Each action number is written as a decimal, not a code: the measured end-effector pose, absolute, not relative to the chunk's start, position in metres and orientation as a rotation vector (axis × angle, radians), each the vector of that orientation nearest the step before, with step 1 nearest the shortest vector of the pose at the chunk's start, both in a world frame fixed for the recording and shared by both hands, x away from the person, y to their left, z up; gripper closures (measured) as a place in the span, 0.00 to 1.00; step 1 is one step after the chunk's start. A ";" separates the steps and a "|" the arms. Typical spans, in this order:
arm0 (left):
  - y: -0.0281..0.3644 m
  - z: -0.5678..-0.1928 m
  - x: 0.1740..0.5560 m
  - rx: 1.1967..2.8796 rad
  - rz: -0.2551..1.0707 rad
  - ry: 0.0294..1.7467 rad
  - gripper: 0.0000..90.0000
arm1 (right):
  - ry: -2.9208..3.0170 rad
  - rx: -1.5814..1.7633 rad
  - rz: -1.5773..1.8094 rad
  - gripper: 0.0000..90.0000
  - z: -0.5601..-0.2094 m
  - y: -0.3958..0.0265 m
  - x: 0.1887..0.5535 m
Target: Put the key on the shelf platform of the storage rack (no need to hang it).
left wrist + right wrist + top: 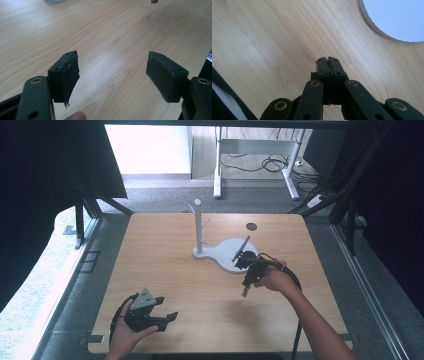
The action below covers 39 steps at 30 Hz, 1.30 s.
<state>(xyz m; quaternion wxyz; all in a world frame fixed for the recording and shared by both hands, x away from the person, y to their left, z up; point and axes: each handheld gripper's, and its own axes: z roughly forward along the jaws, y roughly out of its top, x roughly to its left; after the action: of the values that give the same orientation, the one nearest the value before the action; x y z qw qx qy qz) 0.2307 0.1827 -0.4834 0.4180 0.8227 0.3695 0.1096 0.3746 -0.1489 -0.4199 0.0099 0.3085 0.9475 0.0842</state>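
Pale wood grain runs across the table (200, 290), which carries everything here. Nearest, at the near left edge, the left gripper (167, 318) rests in the person's left hand (127, 335), a grey three-cornered plate on top and its black cable looping behind. Its jaws stand wide apart with nothing between them; in the left gripper view bare table (112, 50) shows through the gap, and the left gripper (112, 75) points out over the board.

Farther in and to the right, the person's right hand (275, 280) holds the right gripper (244, 292), which is tilted down toward the table just near of the stand's base. In the right gripper view the right gripper (328, 61) has its two black jaws pressed flat together, holding nothing, hovering over bare wood with the rounded edge of the white base (397, 17) at the far right.

Beyond the right hand lies the white stand (199, 227): a flat, rounded base (225, 255) with an upright post bearing short side pegs, left of the base's wide part. Far right of it, a dark round hole (251, 226) sits in the tabletop near the far edge.
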 end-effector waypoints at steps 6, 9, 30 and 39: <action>0.182 -0.484 0.231 2.068 0.272 0.928 0.30 | 2.955 0.975 0.260 0.99 -0.420 -0.150 0.384; 0.182 -0.484 0.231 2.068 0.272 0.927 0.30 | 2.949 0.987 0.253 0.99 -0.420 -0.151 0.389; 0.183 -0.483 0.231 2.068 0.273 0.925 0.30 | 2.928 1.051 0.236 0.99 -0.420 -0.150 0.418; 0.182 -0.483 0.230 2.063 0.269 0.926 0.30 | 2.924 1.068 0.239 0.99 -0.416 -0.150 0.429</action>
<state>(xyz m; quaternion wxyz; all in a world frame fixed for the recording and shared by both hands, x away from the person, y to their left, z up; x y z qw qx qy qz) 0.2303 0.1816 -0.4826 0.4189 0.8226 0.3692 0.1074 0.4285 -0.1495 -0.4158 0.0097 0.3420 0.9365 0.0767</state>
